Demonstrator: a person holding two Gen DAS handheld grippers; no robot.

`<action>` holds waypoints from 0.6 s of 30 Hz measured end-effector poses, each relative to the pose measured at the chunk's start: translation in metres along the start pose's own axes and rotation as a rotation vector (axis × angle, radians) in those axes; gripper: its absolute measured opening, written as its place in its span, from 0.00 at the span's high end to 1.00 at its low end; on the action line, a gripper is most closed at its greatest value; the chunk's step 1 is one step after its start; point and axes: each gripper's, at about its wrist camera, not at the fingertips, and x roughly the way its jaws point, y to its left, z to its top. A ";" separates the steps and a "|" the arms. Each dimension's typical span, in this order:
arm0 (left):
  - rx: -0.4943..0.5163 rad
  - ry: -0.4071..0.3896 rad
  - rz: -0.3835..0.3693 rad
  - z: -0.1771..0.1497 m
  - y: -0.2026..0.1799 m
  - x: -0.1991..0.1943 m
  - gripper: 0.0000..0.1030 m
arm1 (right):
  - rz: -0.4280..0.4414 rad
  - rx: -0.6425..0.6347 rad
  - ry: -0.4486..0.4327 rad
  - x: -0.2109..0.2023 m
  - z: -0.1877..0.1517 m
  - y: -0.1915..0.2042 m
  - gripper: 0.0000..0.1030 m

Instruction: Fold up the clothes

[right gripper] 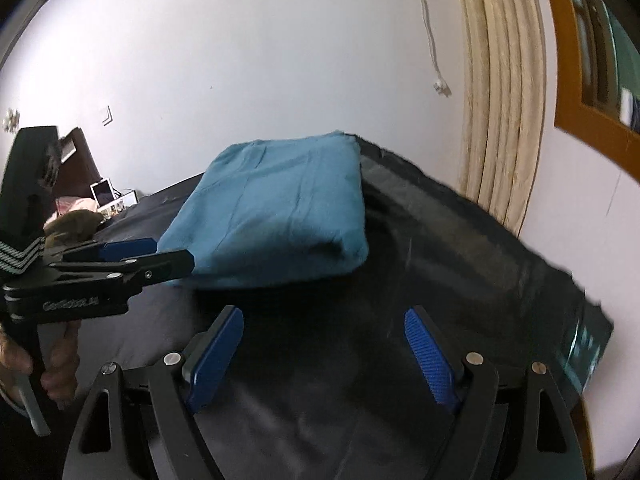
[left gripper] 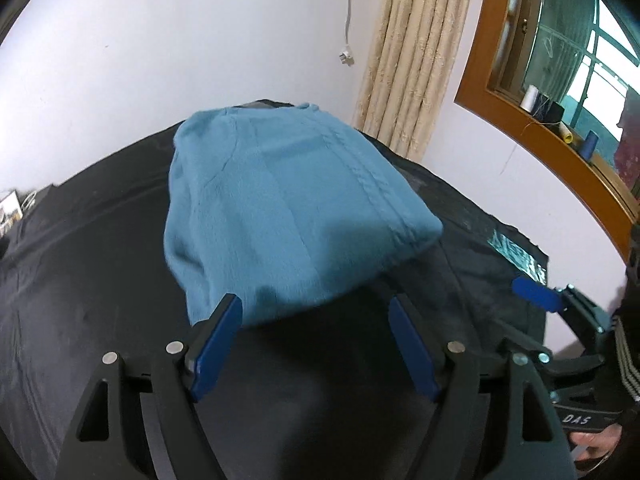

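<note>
The blue garment point(left gripper: 280, 208) lies folded into a compact, roughly rectangular bundle on the black cloth point(left gripper: 80, 280) that covers the work surface, towards the far side of it and near the white wall point(left gripper: 160, 40). Its top face shows a stitched seam running along one side, and the near edge is rounded where the layers turn under. The left gripper point(left gripper: 316, 344) stands released, its blue pads wide apart with nothing between them; in its own view the left-hand pad overlaps the near edge of the bundle, though whether it touches the fabric cannot be told. The right gripper point(right gripper: 324, 352) is likewise released and empty, its pads spread over bare black cloth just short of the bundle. In the right wrist view the left gripper appears at the left edge, its fingers reaching to the near left corner of the garment, with a person's hand point(right gripper: 56, 364) around the handle. A beige curtain point(left gripper: 416, 48) hangs in the corner beyond, beside a wooden-framed window point(left gripper: 516, 120) whose sill carries several thread spools point(left gripper: 530, 98).
</note>
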 end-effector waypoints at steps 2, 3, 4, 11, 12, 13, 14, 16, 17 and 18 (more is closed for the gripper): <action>-0.017 -0.011 -0.006 -0.004 -0.001 -0.008 0.23 | 0.014 0.021 0.006 -0.007 -0.007 0.003 0.18; -0.024 -0.015 -0.010 -0.006 -0.001 -0.012 0.22 | 0.017 0.029 0.006 -0.012 -0.010 0.005 0.18; -0.028 -0.018 -0.017 -0.008 -0.001 -0.015 0.22 | 0.015 0.033 0.004 -0.017 -0.013 0.006 0.18; -0.031 -0.049 -0.019 -0.007 -0.002 -0.038 0.22 | -0.013 0.078 -0.020 -0.043 -0.023 0.013 0.18; -0.032 -0.054 -0.019 -0.007 -0.002 -0.041 0.22 | -0.015 0.089 -0.025 -0.045 -0.023 0.012 0.18; -0.034 -0.057 -0.018 -0.006 -0.001 -0.043 0.22 | -0.016 0.102 -0.030 -0.048 -0.022 0.012 0.18; -0.037 -0.061 -0.016 -0.006 -0.001 -0.045 0.22 | -0.017 0.115 -0.036 -0.050 -0.022 0.012 0.18; -0.038 -0.071 -0.011 -0.005 0.000 -0.049 0.22 | -0.024 0.137 -0.053 -0.056 -0.021 0.012 0.18; -0.039 -0.076 -0.010 -0.005 0.000 -0.052 0.22 | -0.027 0.147 -0.061 -0.059 -0.021 0.012 0.18; -0.038 -0.081 -0.012 -0.004 -0.001 -0.054 0.22 | -0.030 0.155 -0.068 -0.061 -0.021 0.013 0.18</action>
